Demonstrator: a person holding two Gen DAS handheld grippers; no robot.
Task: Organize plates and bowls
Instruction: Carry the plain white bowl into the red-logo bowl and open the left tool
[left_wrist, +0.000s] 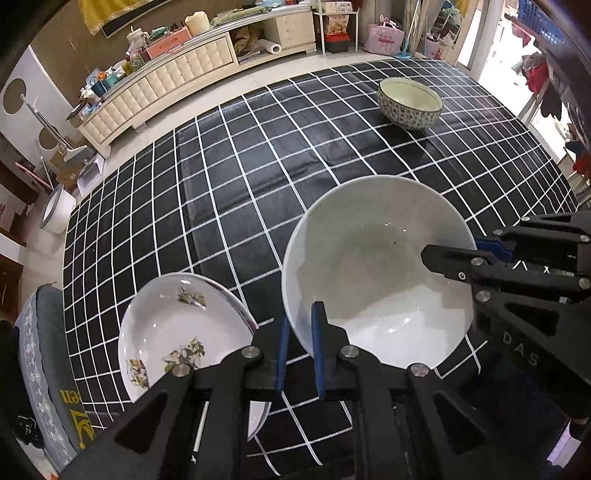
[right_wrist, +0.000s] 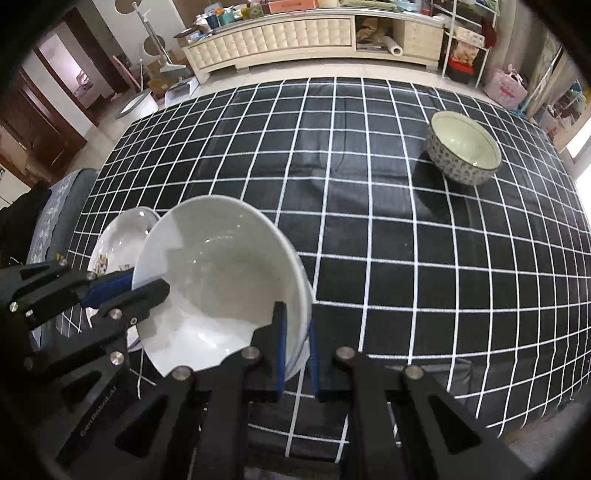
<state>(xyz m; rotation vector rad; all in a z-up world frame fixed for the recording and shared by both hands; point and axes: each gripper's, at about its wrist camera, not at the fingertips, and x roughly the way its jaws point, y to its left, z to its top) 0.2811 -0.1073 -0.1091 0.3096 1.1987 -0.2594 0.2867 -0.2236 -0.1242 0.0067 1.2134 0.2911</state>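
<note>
Tilting white bowl (left_wrist: 376, 273), mouth toward cameras, rim pinched by both grippers' fingers (left_wrist: 317, 332).

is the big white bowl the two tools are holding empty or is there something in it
Empty. The big white bowl shows only bare glazed interior with light reflections in both wrist views; the left tool and right tool each clamp its rim.

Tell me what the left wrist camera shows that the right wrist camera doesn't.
Only the left wrist view shows the flowered plate nearly whole, with its floral prints, beside the white bowl.

Only the right wrist view shows a brown doorway at left; there the white bowl hides most of the plate.

Both show the white bowl clamped at opposite rims by the left gripper and right gripper, the patterned bowl standing apart, and the checked tablecloth.
</note>
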